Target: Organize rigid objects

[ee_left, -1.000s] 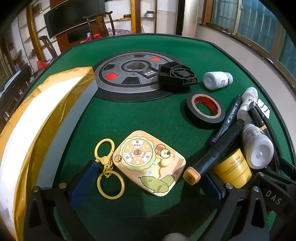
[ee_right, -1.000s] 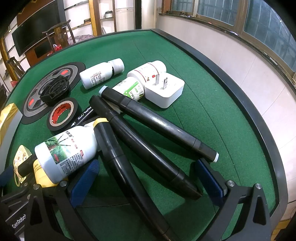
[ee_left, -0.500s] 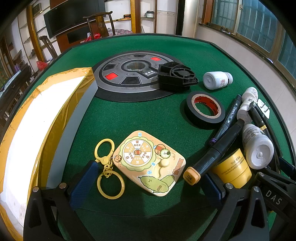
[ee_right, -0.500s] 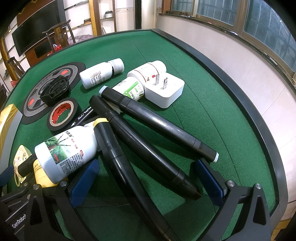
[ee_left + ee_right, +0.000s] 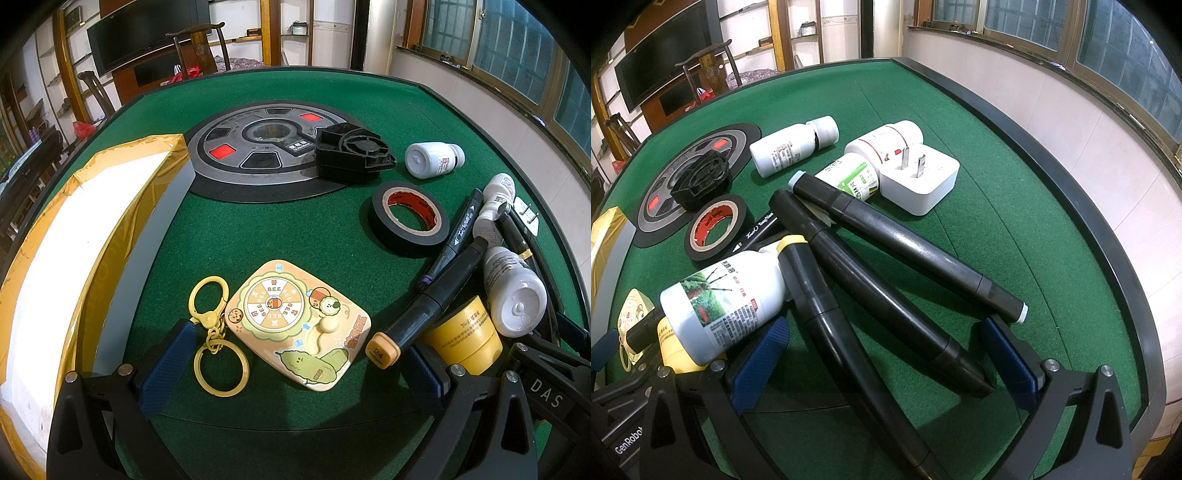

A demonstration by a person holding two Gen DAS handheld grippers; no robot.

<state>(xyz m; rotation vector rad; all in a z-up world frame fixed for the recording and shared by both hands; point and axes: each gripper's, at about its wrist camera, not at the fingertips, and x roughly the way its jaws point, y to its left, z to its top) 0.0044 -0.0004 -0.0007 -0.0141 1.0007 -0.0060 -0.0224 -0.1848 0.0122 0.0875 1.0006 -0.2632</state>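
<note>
My left gripper (image 5: pixel 295 363) is open, its blue pads either side of a peach cartoon keychain toy (image 5: pixel 299 323) with yellow rings (image 5: pixel 218 332). An orange-capped black marker (image 5: pixel 424 308) and a yellow jar (image 5: pixel 465 338) lie by its right pad. My right gripper (image 5: pixel 890 358) is open over three long black markers (image 5: pixel 886 291). A white bottle with a green label (image 5: pixel 727 299) lies left of them. A black tape roll (image 5: pixel 714 225), white bottles (image 5: pixel 792 146) and a white plug adapter (image 5: pixel 921 181) lie beyond.
A gold-edged white box (image 5: pixel 74 236) stands at the left of the green felt table (image 5: pixel 258 229). A grey round console (image 5: pixel 266 147) with a black plastic part (image 5: pixel 352 153) sits mid-table. The raised black table rim (image 5: pixel 1071 192) curves along the right.
The left wrist view has drifted slightly, so a little more of the box shows. No object has moved; both grippers stay open.
</note>
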